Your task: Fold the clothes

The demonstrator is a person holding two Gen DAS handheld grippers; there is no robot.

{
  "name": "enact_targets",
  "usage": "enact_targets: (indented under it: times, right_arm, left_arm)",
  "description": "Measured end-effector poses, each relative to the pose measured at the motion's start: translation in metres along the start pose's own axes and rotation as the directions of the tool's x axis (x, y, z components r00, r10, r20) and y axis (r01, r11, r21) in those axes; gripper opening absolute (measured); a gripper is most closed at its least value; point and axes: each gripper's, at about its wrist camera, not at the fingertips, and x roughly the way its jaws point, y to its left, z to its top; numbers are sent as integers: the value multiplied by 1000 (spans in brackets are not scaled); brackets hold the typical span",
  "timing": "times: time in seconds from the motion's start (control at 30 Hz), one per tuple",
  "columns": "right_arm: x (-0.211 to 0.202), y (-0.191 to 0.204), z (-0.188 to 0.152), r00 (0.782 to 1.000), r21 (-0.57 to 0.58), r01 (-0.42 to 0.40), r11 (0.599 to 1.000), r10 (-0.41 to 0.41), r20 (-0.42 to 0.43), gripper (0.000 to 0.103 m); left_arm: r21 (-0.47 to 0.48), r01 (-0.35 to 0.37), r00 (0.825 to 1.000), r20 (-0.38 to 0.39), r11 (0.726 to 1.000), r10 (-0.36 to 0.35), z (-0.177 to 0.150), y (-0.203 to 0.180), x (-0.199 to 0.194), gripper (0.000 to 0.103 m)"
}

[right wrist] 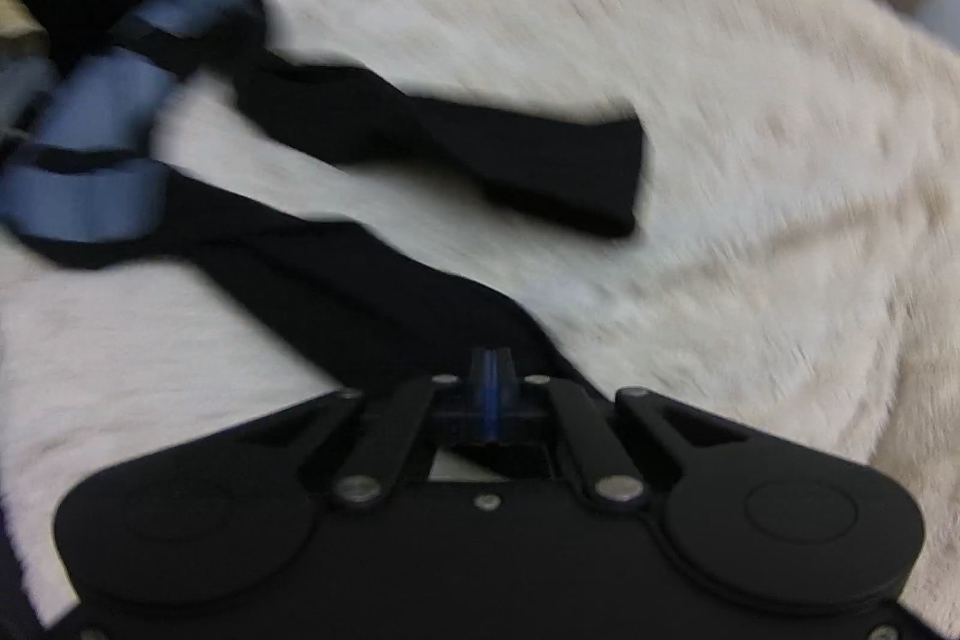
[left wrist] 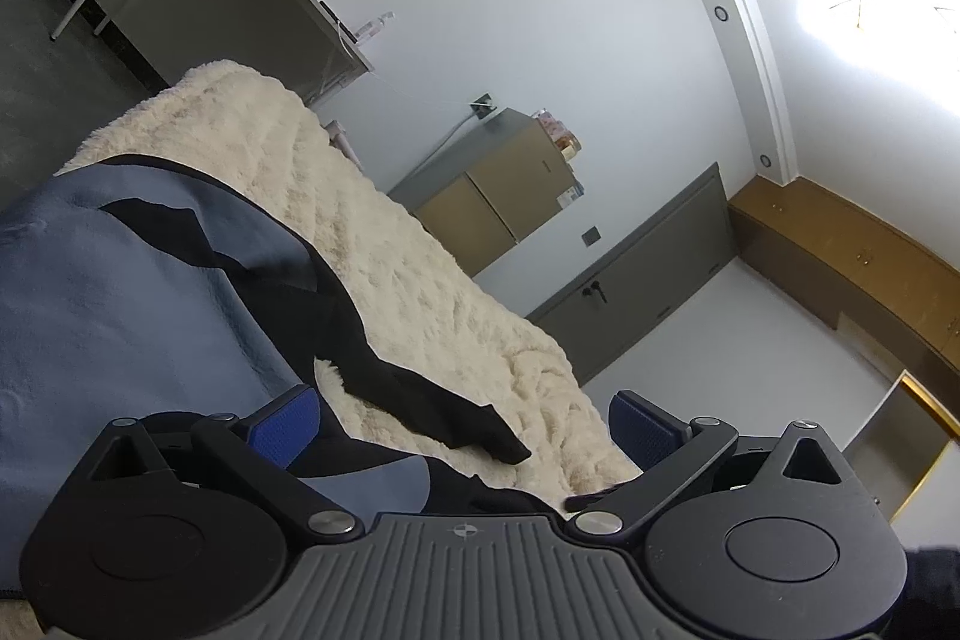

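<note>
The garment [left wrist: 138, 292], blue-grey with black panels, lies spread on a cream fluffy blanket [left wrist: 420, 268], one black sleeve [left wrist: 432, 406] trailing out across the pile toward the blanket's edge. The left gripper [left wrist: 462, 430] hovers low beside it, jaws released and wide, blue pads on either side with nothing pressed between them; the cloth only passes beneath.

Over on the right wrist view, everything is smeared with motion. The right gripper [right wrist: 491, 370] points steeply down at the blanket, jaws clenched tight, blue pads meeting in a thin line. A black strip of the garment [right wrist: 372, 292] runs right up to the fingertips, but the blur makes it impossible to say whether any fabric is actually pinched. A second black sleeve [right wrist: 510, 154] lies flat further out, well apart from the jaws.

Here is the worry. If those jaws have closed on nothing, or only on blanket fluff, the next pull lifts the blanket, not the sleeve, and drags the whole layout askew. If they have only a thin edge, a fast swing could let the cloth slip out mid-fold and leave the sleeve crumpled. The long pile also clings, so the garment may bunch rather than slide. And with the left jaws holding nothing, the body of the garment is unanchored; any tug from the right could shift it toward the blanket's edge.
</note>
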Motion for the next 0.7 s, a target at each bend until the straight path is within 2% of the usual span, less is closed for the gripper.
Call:
enact_targets:
  times: [0.07,0.1,0.2,0.27,0.3,0.33,0.37,0.4,0.43,0.5,0.6,0.7]
  right_arm:
    - [-30,19,-21,997,-72,15,997,-10,71,0]
    - [-38,27,-35,998,-97,11,995,-4,67,0]
    - [-40,43,-71,1000,-121,16,993,-17,-7,0]
    - [-27,47,-93,995,-118,4,993,-16,-102,0]
    - [-23,48,-100,991,-117,6,993,-21,-130,4]
    - [-22,48,-102,992,-105,28,994,-40,-120,11]
    - [-22,45,-100,994,-86,51,995,-59,-94,14]
    - [-22,42,-96,996,-67,67,996,-71,-63,26]
    - [-20,38,-87,996,-54,83,995,-85,-27,43]
    - [-13,27,-61,992,-66,124,990,-122,32,54]
    - [15,12,-27,981,-191,189,963,-194,-7,54]
    - [49,-11,5,978,-222,146,964,-174,-114,52]
  left_arm:
    - [-9,5,1000,-5,1000,-5,0,2,1,102]
    - [-12,9,1000,-7,1000,-9,1,2,2,102]
    - [-11,19,1000,-14,1000,-19,0,1,4,102]
    - [-8,19,999,-26,1000,-19,0,0,6,102]
    - [-7,15,999,-35,1000,-15,-1,0,6,102]
    - [-7,14,999,-35,1000,-15,-1,0,6,102]
    - [-6,14,999,-34,1000,-14,-1,-1,5,102]
    - [-6,16,1000,-25,1000,-16,-1,-1,3,102]
    - [-7,15,1000,-20,1000,-15,-1,-1,2,102]
    - [-14,10,1000,-12,1000,-10,-1,-1,1,102]
    - [-26,3,1000,-5,1000,-3,-1,2,1,102]
    - [-25,-4,1000,-15,1000,4,-1,2,3,102]
